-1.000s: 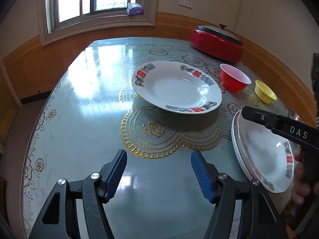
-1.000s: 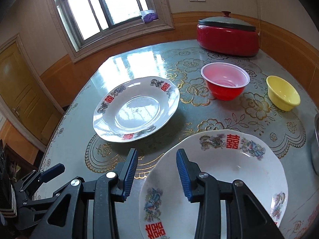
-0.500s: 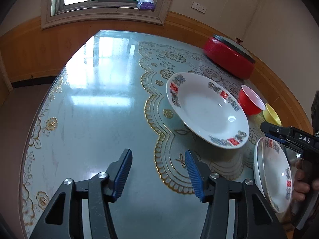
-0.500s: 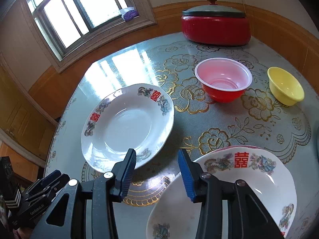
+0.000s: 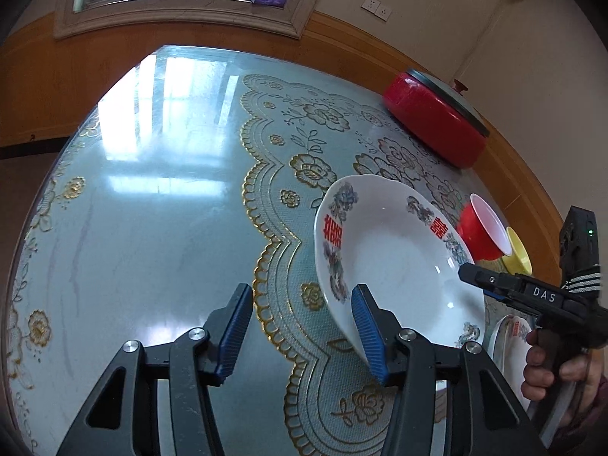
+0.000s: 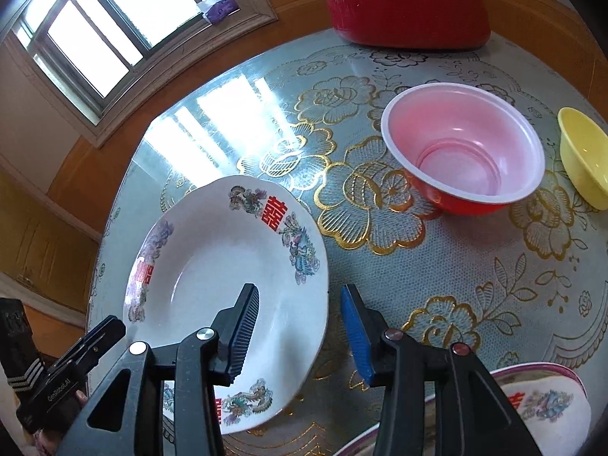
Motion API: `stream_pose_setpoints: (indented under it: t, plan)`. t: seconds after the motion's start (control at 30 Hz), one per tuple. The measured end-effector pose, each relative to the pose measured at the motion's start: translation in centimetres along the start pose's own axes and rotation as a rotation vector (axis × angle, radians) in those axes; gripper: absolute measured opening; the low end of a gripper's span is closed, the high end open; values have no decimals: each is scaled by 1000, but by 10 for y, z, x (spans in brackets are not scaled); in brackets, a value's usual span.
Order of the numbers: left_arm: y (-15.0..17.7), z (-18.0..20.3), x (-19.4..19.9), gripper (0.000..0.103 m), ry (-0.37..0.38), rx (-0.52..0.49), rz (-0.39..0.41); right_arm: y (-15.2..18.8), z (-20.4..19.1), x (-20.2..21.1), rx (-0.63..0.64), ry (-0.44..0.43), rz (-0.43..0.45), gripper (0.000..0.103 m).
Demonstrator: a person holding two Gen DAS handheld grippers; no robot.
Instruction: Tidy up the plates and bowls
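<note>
a white plate (image 6: 228, 285) with red characters and flower patterns on its rim lies flat on the round table (image 5: 152, 209), on the gold-patterned cloth. both grippers hang low over this plate from opposite sides.

the left gripper (image 5: 302, 332) stands part open with nothing between its blue pads; its jaws have just been closing a little. one pad sits in front of the plate's near rim, the other over bare table beside the plate, and neither presses on it.

the right gripper (image 6: 300, 328) is likewise part open and holds nothing. its jaws have just been opening slightly. one finger hangs over the plate's well, the other just outside the rim, so the rim lies in line with the gap; whether a pad touches the rim, i cannot tell.

beyond the plate, on the side away from the window, stands a red bowl (image 6: 463, 152) with a pale inside, and past it a small yellow bowl (image 6: 585, 155). a red pot (image 6: 408, 15) with a dark lid sits farther back near the wall. a second patterned plate (image 6: 539, 402) lies near the first, at the table's edge.
</note>
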State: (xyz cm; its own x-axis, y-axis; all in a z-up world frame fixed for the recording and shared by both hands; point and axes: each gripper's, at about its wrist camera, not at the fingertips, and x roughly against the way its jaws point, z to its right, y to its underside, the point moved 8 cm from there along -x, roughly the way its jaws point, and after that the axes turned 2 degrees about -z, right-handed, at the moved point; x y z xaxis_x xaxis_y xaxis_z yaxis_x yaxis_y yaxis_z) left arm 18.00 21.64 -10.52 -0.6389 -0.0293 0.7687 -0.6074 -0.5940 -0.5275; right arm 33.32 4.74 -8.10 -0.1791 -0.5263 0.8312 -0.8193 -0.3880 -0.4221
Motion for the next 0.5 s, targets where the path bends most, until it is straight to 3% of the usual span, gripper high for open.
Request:
stream_pose_setpoints:
  t: [0.17,0.23,0.37,0.4,0.5]
  plan:
    - [-6,2,-20,49,34,5,-35,3,-4,-16,20,-26,-26,45]
    - [-9,6,-26,39,55,4,-48,3,-6,-21,32,-29,-26,44]
    - [-19,15,-41,32,49,-34,-56,-1,-10,-26,67,2,-15,40]
    - [-19,19,-43,23,64,-39,-63,-1,-11,-26,80,12,-14,39]
    - [-16,24,-40,24,22,-80,-44,0,-12,-28,119,48,-14,34]
